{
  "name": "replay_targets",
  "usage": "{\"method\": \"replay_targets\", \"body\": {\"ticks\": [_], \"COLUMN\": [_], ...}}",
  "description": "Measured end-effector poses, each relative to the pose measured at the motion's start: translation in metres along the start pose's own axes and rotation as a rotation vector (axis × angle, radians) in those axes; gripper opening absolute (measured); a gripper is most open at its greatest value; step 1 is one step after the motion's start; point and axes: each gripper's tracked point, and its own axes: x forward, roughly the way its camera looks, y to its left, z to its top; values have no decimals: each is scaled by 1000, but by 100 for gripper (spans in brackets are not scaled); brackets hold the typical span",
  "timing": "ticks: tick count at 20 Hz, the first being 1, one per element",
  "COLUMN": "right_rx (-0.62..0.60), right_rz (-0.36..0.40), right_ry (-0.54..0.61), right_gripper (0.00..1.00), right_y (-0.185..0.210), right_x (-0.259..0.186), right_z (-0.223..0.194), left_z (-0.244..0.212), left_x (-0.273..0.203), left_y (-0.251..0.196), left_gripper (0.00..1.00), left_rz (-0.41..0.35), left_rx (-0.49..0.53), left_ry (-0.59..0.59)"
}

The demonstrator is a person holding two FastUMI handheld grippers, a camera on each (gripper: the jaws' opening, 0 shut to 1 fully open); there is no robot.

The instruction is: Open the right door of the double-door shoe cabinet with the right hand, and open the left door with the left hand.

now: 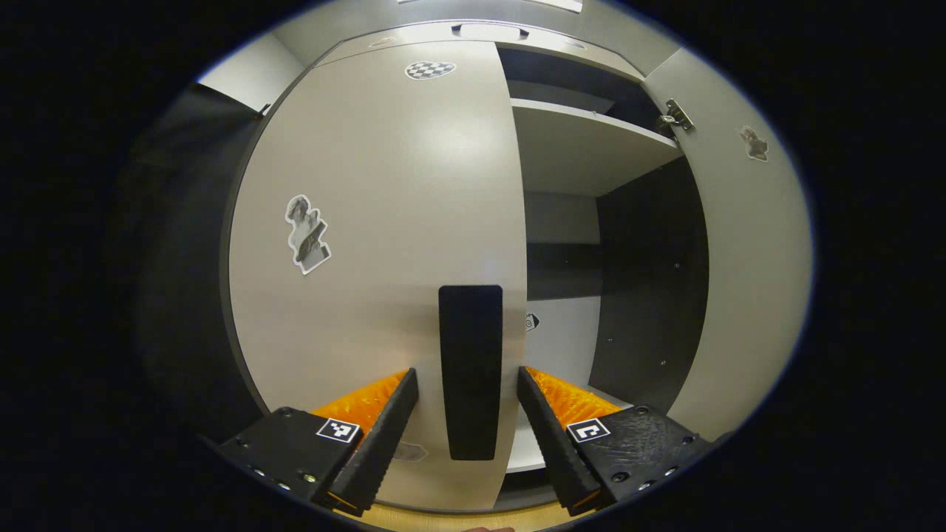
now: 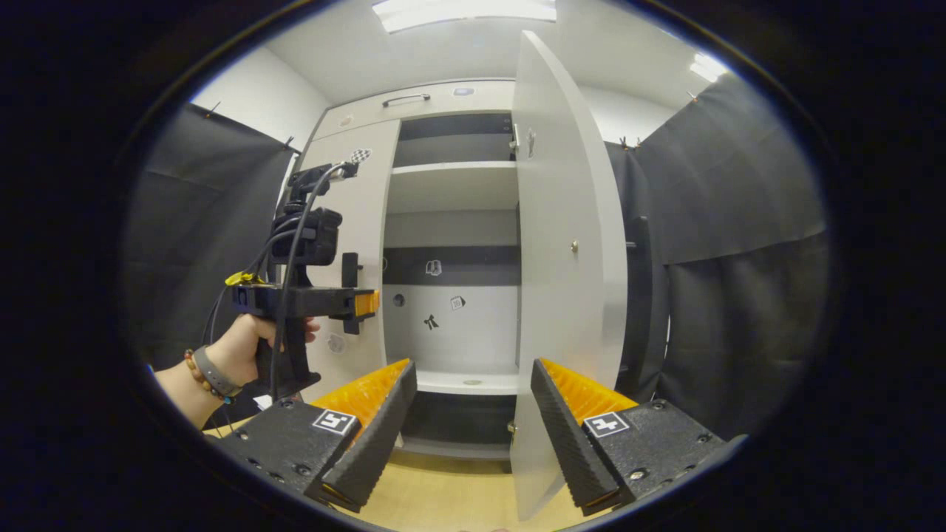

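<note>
Shoe cabinet (image 2: 443, 222) with right door (image 2: 562, 258) swung open.
Left claw (image 1: 467, 414) spread around the closed left door's handle (image 1: 470, 369); right claw (image 2: 473, 421) apart, empty.

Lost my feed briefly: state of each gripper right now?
Left gripper: open, straddling the left door handle, not clamped.
Right gripper: open, holding nothing; right door already open.

The left door's (image 1: 384, 222) handle (image 1: 470, 369) hides the strip of door behind it, and its lower end sits between the left gripper's fingers (image 1: 384, 428). In the right gripper view, small stickers (image 2: 432, 267) on the cabinet's back panel are too small to make out.
</note>
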Motion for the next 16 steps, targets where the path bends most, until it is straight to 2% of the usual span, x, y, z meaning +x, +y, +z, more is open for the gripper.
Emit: {"method": "replay_targets", "body": {"ticks": [1,3,5,6,7,8,9,10,16], "right_rx": [3,11,7,1,-1,0,3,6,-6], "right_rz": [0,6,4,-2,-5,-5,-3,-3,-13], "right_ry": [2,4,8,7,4,4,3,4,12], "right_gripper": [97,97,97,97,97,97,97,97,97], "right_y": [0,1,0,-1,-1,-1,0,0,-2], "right_x": [0,1,0,-1,-2,-1,-1,-1,-2], "right_z": [0,0,-1,-1,0,0,0,0,-2], "left_z": [0,-1,-2,-2,-1,-1,-1,-2,-1], "left_x": [-3,-2,0,-4,1,-2,-5,-3,-14], "left_y": [4,0,-7,-6,-6,-5,-6,-6,-6], "left_gripper": [84,55,42,12,21,2,11,7,6], "left_rz": [-2,-34,-29,-23,-19,-24,-31,-35,-35], "left_rx": [-23,-68,-45,-13,4,-3,-20,-17,-1], "left_ry": [1,9,-3,-1,-14,-17,-22,-20,-12]}}
